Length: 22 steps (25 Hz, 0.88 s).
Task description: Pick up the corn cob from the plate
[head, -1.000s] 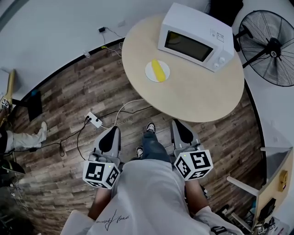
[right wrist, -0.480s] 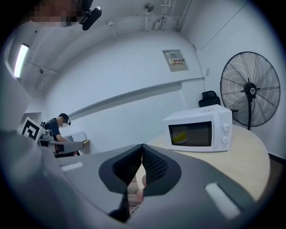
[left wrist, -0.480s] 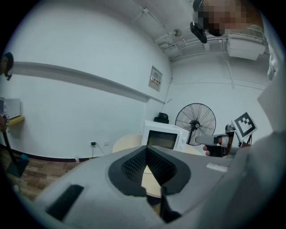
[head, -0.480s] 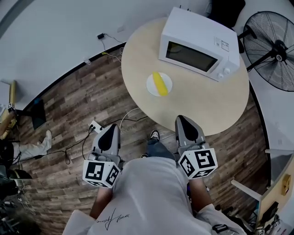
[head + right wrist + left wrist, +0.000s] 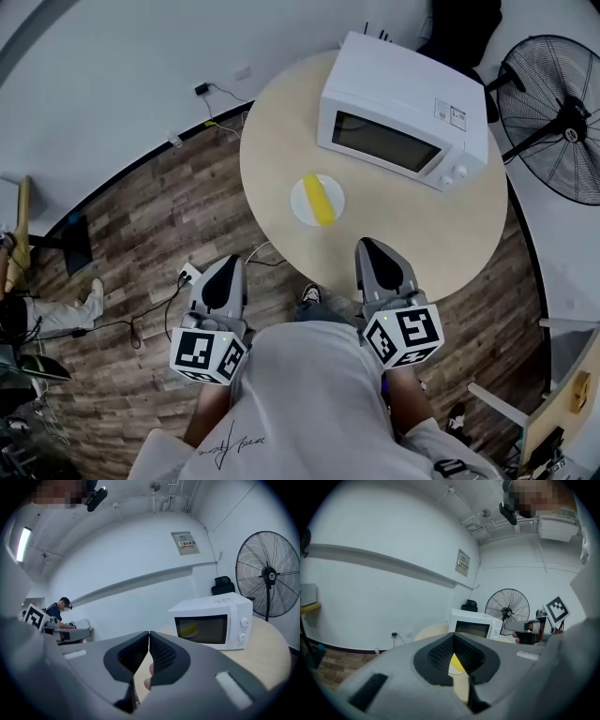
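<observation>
Claws are seen low in the head view: the left gripper (image 5: 227, 267) over the floorboards (image 5: 141, 234), the right gripper (image 5: 372, 248) at the round table's (image 5: 422, 239) near edge. The corn cob (image 5: 320, 199) is laid on the white plate (image 5: 300, 211) on that table, well apart from both. In the left gripper view the jaws are pressed together and empty, with the cob glimpsed beyond. In the right gripper view the jaws are likewise closed, with nothing between them.

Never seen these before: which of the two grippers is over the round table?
The right gripper: its tip overlaps the table's near edge, while the left gripper hangs over the wooden floor.
</observation>
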Motion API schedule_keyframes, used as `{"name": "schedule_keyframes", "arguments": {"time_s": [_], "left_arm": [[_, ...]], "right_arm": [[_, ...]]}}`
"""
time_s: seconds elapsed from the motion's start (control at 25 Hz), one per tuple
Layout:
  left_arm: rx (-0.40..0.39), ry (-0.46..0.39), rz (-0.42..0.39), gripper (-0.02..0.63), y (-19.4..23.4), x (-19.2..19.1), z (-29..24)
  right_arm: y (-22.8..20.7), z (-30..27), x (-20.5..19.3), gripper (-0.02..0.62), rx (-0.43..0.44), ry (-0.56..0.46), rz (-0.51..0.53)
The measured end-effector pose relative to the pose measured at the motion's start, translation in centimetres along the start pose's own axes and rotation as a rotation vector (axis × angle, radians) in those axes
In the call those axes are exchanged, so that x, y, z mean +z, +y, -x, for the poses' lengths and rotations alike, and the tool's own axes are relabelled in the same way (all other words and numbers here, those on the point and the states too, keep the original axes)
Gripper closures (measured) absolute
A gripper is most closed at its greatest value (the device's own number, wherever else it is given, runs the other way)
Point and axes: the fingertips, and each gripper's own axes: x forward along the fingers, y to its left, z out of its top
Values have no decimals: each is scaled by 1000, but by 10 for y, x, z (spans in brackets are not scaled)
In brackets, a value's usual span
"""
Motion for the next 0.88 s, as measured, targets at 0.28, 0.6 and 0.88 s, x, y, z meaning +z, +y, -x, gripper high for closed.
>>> {"name": "schedule_keyframes", "arguments": {"time_s": [0.28,0.6,0.88], "left_arm": [[-12,4,4,609,-14,-3,-33],[-28,40,3,609,-23,-12,-41],[-38,61,14,609,-20,-20,-53]], "right_arm": [[-11,-14,-3,552,46,22,19],[-22,-20,-5,552,49,48,25],[-26,-36,-10,552,64,84,31]]}}
